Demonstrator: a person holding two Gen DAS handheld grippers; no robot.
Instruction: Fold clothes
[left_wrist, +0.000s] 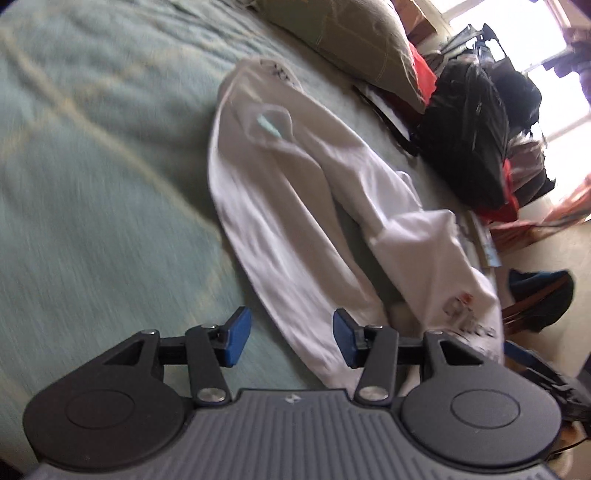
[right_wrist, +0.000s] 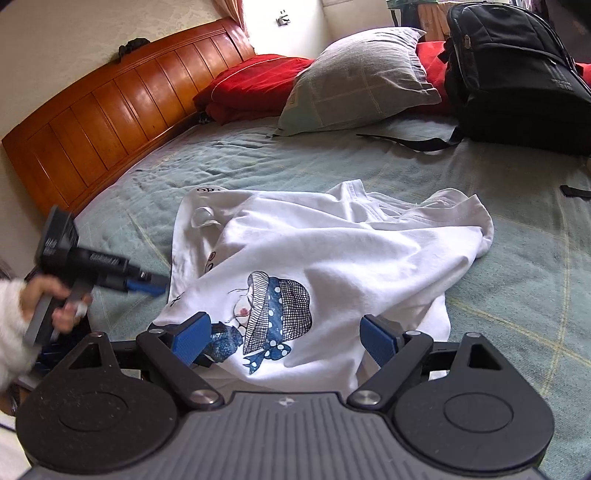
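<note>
Our left gripper (left_wrist: 291, 338) is half open with nothing held, its jaws over the edge of the white T-shirt (right_wrist: 325, 254). Our right gripper (right_wrist: 284, 338) hangs wide and empty above the shirt's picture. We think the shirt lies half spread on the green bedspread (right_wrist: 517, 229) so we can fold it.

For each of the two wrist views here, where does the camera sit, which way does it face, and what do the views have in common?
Left wrist: rides on the left gripper, whose jaws are open and empty, aimed down along the white T-shirt toward the black backpack and the bright window.
Right wrist: rides on the right gripper, jaws wide over the shirt's printed front, facing the wooden headboard; the person's hand with the left gripper shows at left.
Shared: shirt, green bedspread, grey pillow, backpack.
</note>
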